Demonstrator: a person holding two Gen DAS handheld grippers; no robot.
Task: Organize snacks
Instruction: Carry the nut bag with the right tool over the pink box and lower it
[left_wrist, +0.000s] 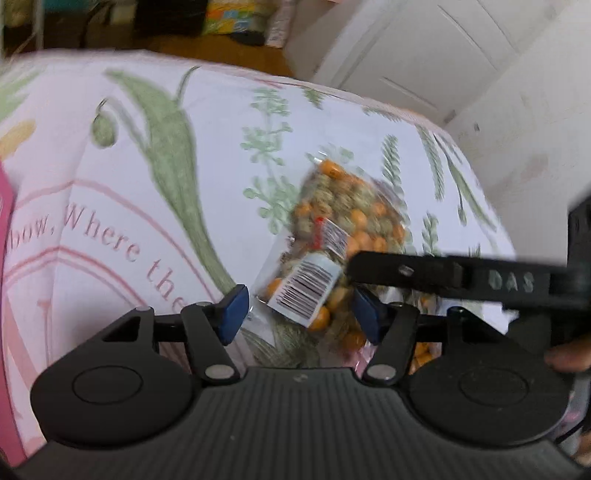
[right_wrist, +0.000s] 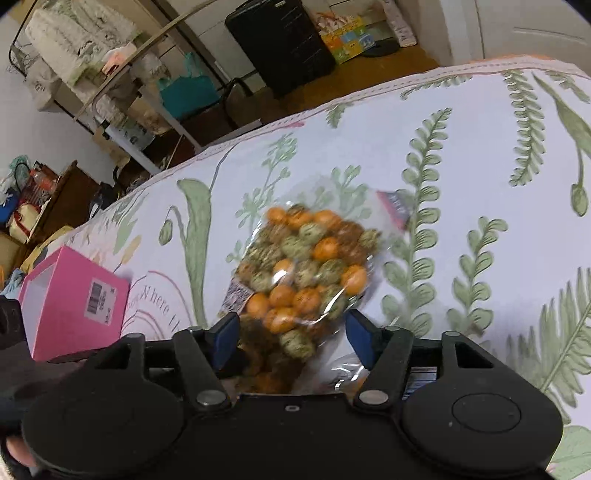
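While both grippers point down at the leaf-printed bedspread (right_wrist: 461, 155), the clear snack bag (right_wrist: 306, 266) lies mid-bed between the left gripper (left_wrist: 301, 312) and right gripper (right_wrist: 291, 332) pads, both open, untouched; a pink box (right_wrist: 74, 295) sits towards the left edge

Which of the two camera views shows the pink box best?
The right wrist view shows it best: the pink box lies whole on the floral cloth, with its white barcode label readable as a label. The left wrist view shows only a narrow pink strip at its left edge.
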